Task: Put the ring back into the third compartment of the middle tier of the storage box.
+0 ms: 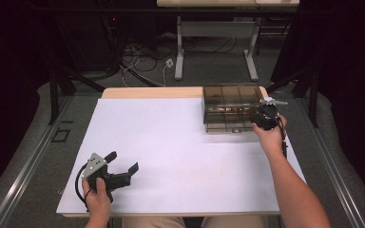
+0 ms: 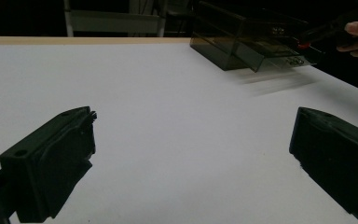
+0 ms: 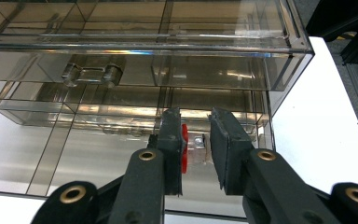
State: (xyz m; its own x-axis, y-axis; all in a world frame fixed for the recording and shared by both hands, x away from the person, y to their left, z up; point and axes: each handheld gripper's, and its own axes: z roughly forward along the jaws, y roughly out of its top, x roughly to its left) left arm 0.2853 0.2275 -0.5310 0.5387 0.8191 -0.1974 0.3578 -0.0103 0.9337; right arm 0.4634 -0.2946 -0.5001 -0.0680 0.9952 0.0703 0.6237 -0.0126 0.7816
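Note:
A smoky see-through compartment box (image 1: 230,102) stands at the table's back right, also seen in the left gripper view (image 2: 233,37) and close up in the right gripper view (image 3: 168,28). Its lid (image 3: 74,154) hangs forward and down from the front; in the left gripper view the lid (image 2: 279,58) is blurred. My right gripper (image 1: 261,118) is at the box's front right. Its jaws (image 3: 196,126) are closed to a narrow gap on the lid's front edge, red pad showing. My left gripper (image 1: 122,160) rests wide open at the front left, nothing between its jaws (image 2: 196,121).
A white sheet covers the wooden table (image 1: 171,156). Beyond the far edge are a desk frame (image 1: 216,47) and loose cables (image 1: 142,61) on the floor. Dark stands flank the table on both sides.

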